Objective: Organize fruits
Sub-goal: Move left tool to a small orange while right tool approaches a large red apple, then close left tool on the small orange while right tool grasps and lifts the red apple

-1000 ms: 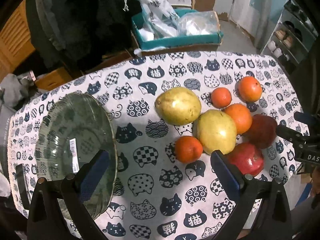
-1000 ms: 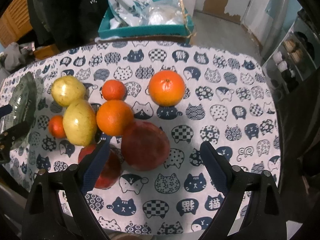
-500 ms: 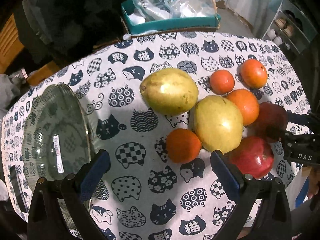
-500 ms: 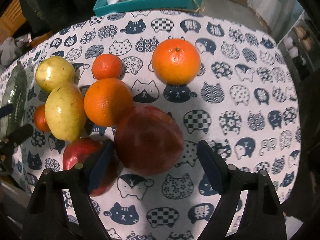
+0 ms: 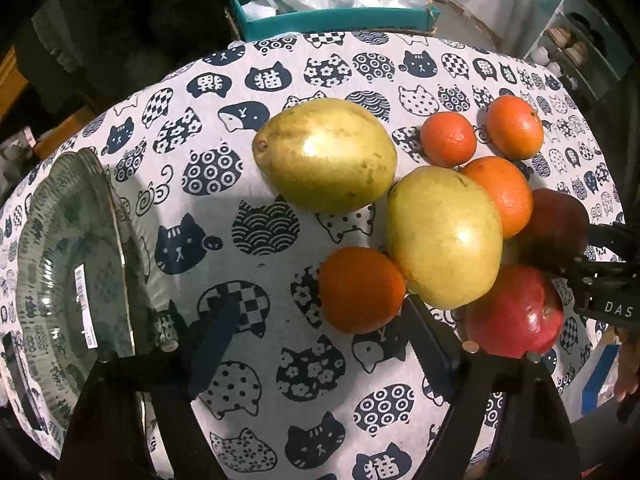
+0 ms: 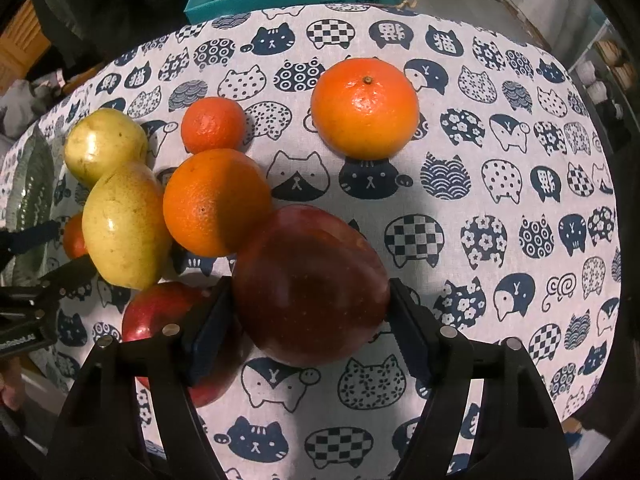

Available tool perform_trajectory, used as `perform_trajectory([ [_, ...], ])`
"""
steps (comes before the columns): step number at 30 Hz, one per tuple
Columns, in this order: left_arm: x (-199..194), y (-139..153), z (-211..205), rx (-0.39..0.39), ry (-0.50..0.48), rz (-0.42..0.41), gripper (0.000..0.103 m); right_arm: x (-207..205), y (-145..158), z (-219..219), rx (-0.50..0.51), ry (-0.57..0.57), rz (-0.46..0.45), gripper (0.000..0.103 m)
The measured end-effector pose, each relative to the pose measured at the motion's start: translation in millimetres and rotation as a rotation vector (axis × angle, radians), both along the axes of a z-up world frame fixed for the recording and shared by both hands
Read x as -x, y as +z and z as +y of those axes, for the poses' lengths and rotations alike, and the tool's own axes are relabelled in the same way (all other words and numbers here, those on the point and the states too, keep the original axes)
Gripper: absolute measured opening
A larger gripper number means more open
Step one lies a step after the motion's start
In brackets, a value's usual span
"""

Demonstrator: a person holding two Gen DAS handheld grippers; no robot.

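While both grippers were pointed steeply down at the cat-print tablecloth [image 5: 248, 80], the fruit was seen bunched together on it. The right gripper [image 6: 310, 320] had its jaws just closing around the dark red apple [image 6: 308, 284]; both pads were set against its sides, so the apple was taken as gripped. A brighter red apple [image 6: 160, 312] was noted just left of it, partly hidden behind the left finger. A medium orange [image 6: 216, 200] was touching the dark apple's upper left, with a small orange [image 6: 213, 124] behind it and a large orange [image 6: 365, 108] apart to the right.

The left gripper [image 5: 320, 320] had jaws just closing too, yet its pads were not pressed on anything; a small orange [image 5: 360, 288] was seen between them, near the right finger, which may have been touching it. Two yellow-green pears [image 5: 326, 156] [image 5: 444, 236] were recorded beside that orange. A green glass plate [image 5: 68, 264] was lying well left of the fruit.
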State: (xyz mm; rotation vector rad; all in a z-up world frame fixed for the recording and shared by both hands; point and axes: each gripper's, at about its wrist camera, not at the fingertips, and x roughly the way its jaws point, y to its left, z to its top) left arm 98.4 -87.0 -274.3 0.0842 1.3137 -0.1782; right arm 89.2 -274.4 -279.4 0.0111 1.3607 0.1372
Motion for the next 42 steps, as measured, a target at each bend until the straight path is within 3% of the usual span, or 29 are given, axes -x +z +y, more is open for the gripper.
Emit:
perform_trajectory([
  [4,0,-1,-6,0.022,-0.031,-0.003,0.066,3,8,-6,0.013,-0.01,-0.03,0.074],
  [7,-1,-1,-12,0.056,-0.058,0.009,0.044,5,15,-5,0.025,-0.011,-0.061,0.075],
  [16,2,13,-12,0.046,-0.055,-0.041,0.042,11,43,-3,0.061,0.002,-0.157,0.074],
  [42,36,123,33,0.128,0.045,-0.303,0.042,36,149,36,0.026,0.06,-0.44,0.074],
])
